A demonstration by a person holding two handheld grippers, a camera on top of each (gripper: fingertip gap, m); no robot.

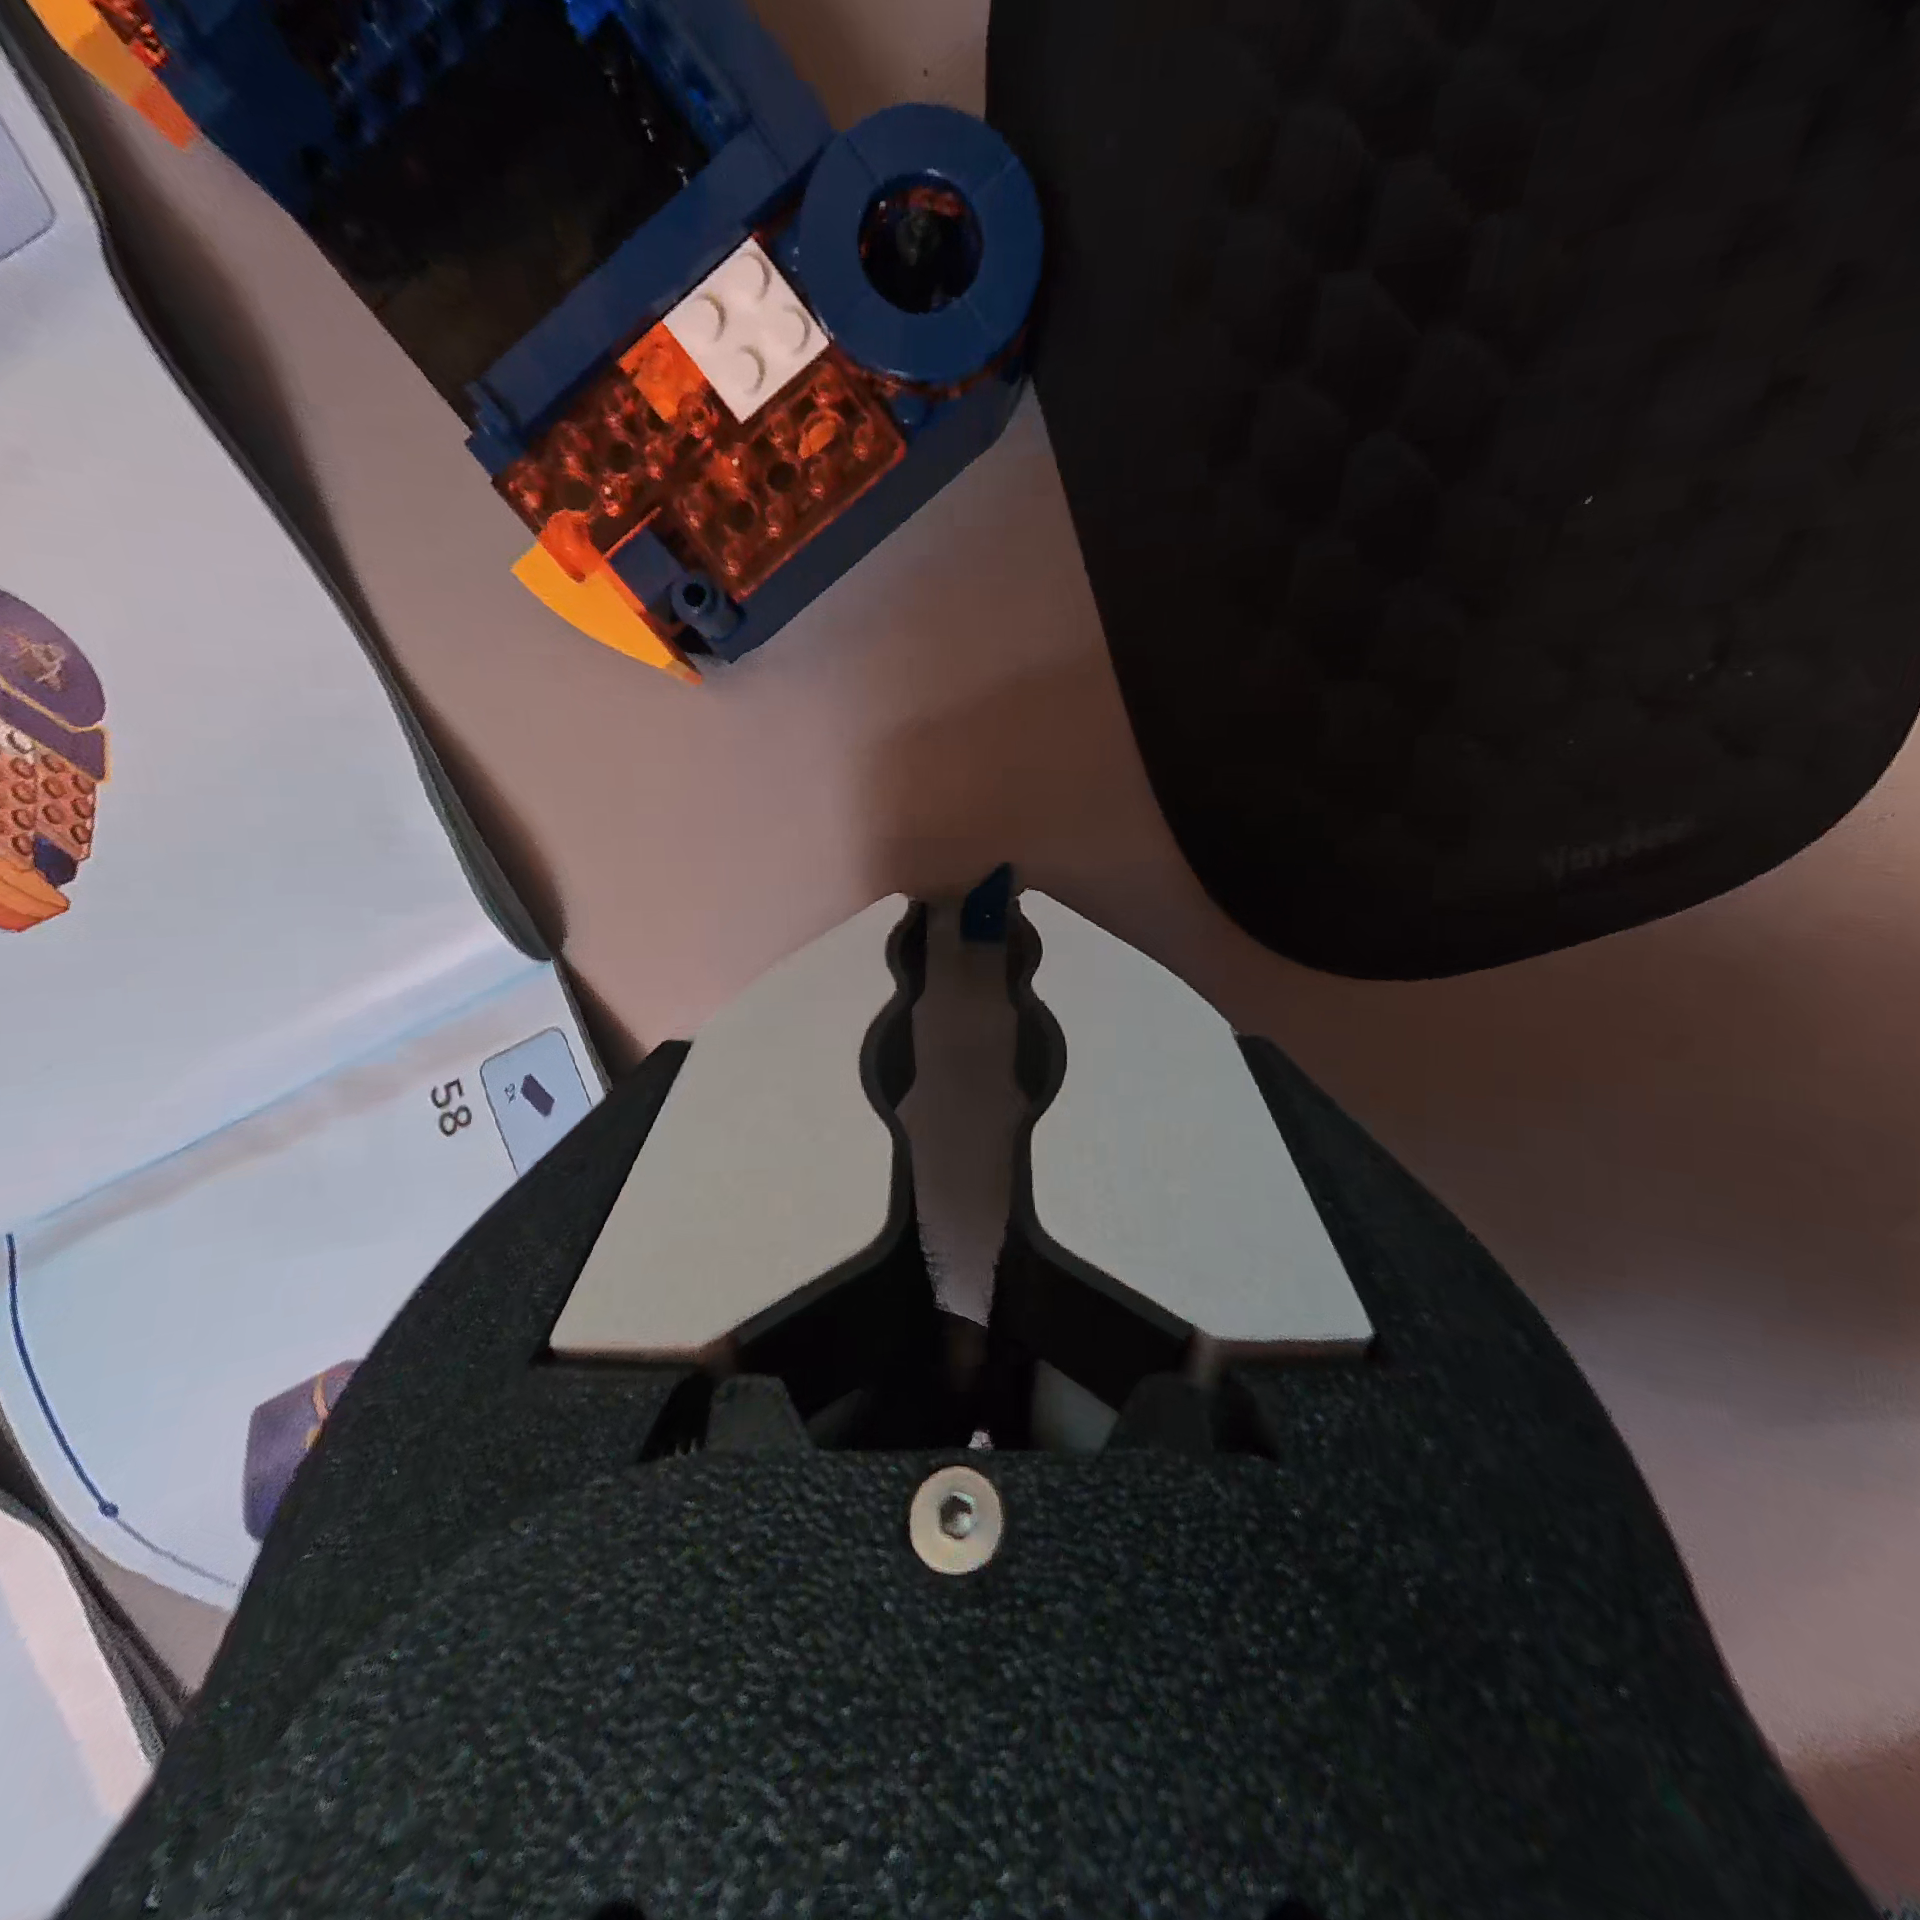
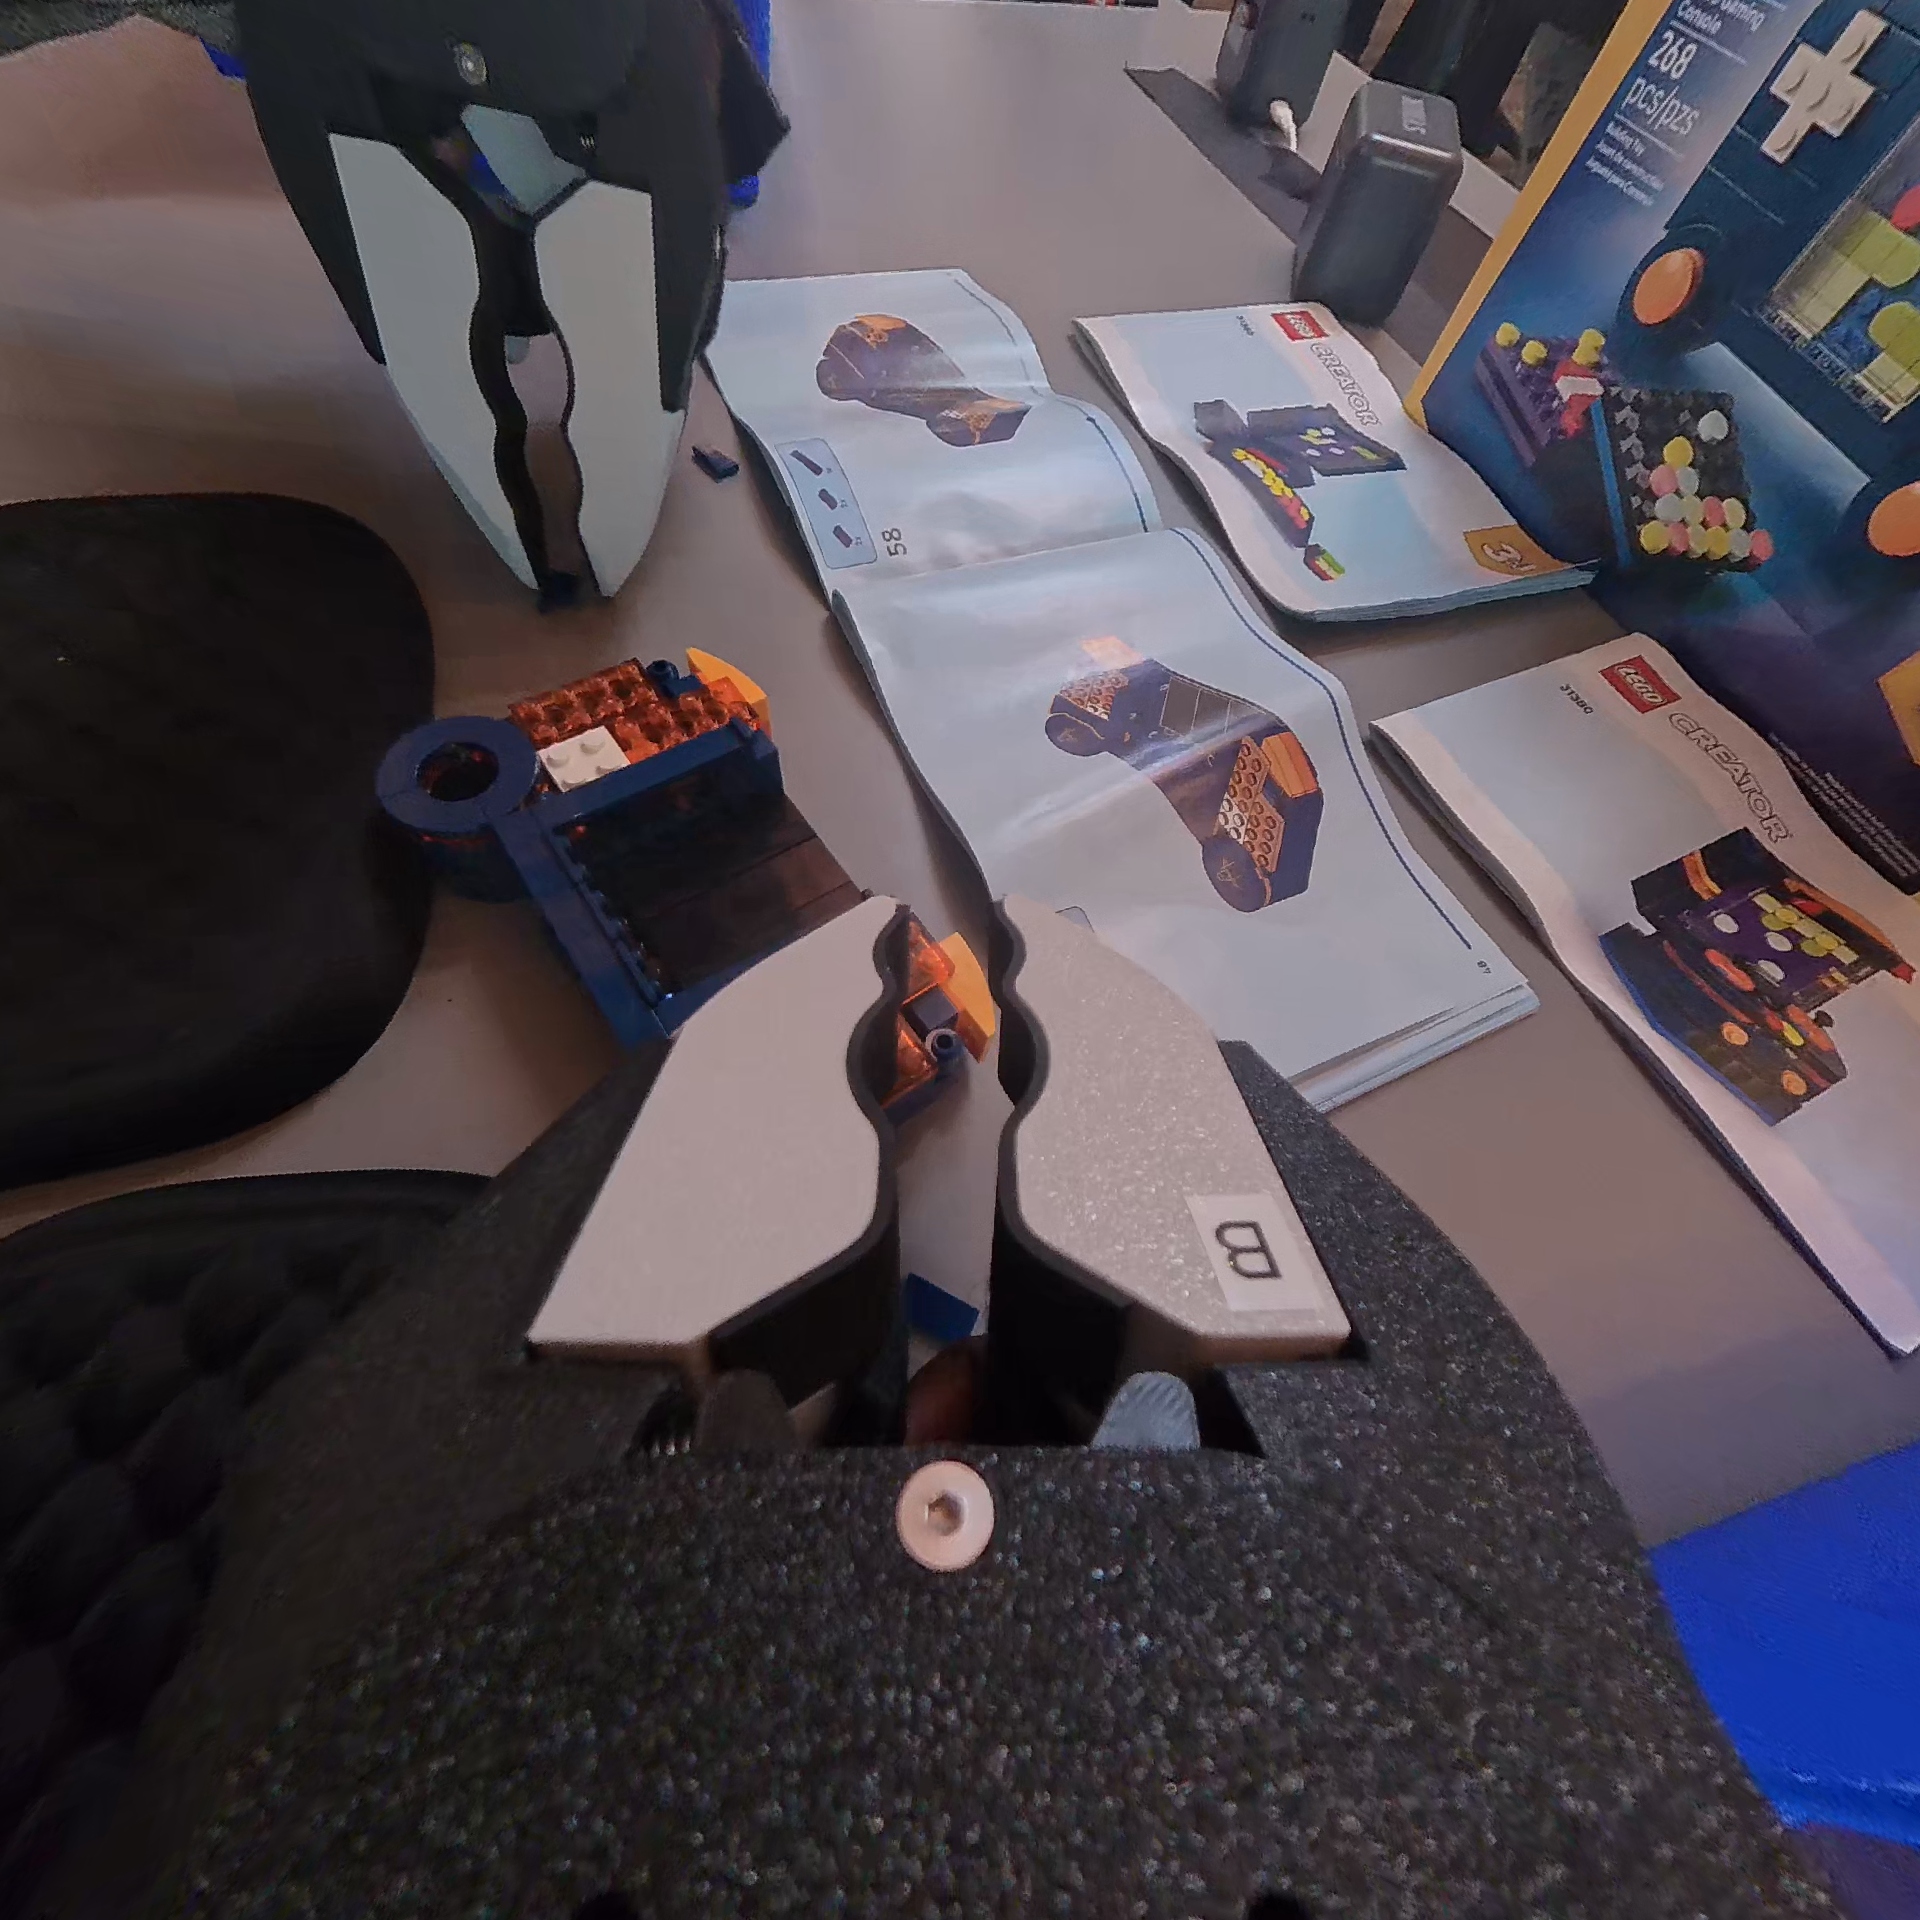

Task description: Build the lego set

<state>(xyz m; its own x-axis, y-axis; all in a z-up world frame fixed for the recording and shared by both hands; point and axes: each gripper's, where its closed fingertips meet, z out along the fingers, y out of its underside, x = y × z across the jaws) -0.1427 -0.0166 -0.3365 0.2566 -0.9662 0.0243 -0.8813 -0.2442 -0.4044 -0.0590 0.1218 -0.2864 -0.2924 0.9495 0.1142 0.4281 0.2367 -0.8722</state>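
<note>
At frame centre in left wrist view, left gripper pinching small dark-blue piece at fingertips, touching table. Half-built model in upper middle. Right gripper parted around model's orange corner, not clamping. Step: piece pickup. Next: lift, align on model studs, press.

Lego build: dark blue, translucent orange, one white plate. Pad: black, quilted. Booklets: pale blue. Surface: grey.
</note>
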